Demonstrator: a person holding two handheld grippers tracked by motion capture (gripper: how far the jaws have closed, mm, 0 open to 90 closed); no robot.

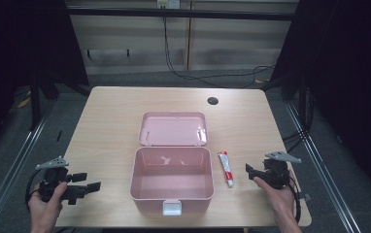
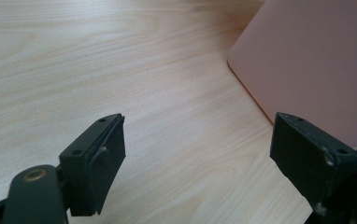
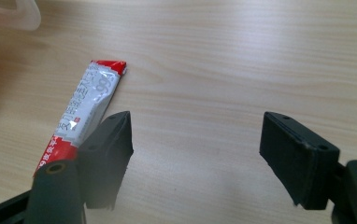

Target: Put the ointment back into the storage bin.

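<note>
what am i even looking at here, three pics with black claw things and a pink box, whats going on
No machine here: a person sits at a wooden table and holds a hand tool with two black jaws in each hand. The wide picture is shot from above the person's side. It shows the left gripper and the right gripper.

The other two pictures come from small cameras riding on those tools, looking out between their own jaws.

On the table sits an open pink box, empty, its lid folded back. Beside it lies a red and white tube, which shows close up past the right gripper's jaws.

Nothing is held: both pairs of jaws stand wide open over bare wood, the left gripper beside the box's wall.
</note>
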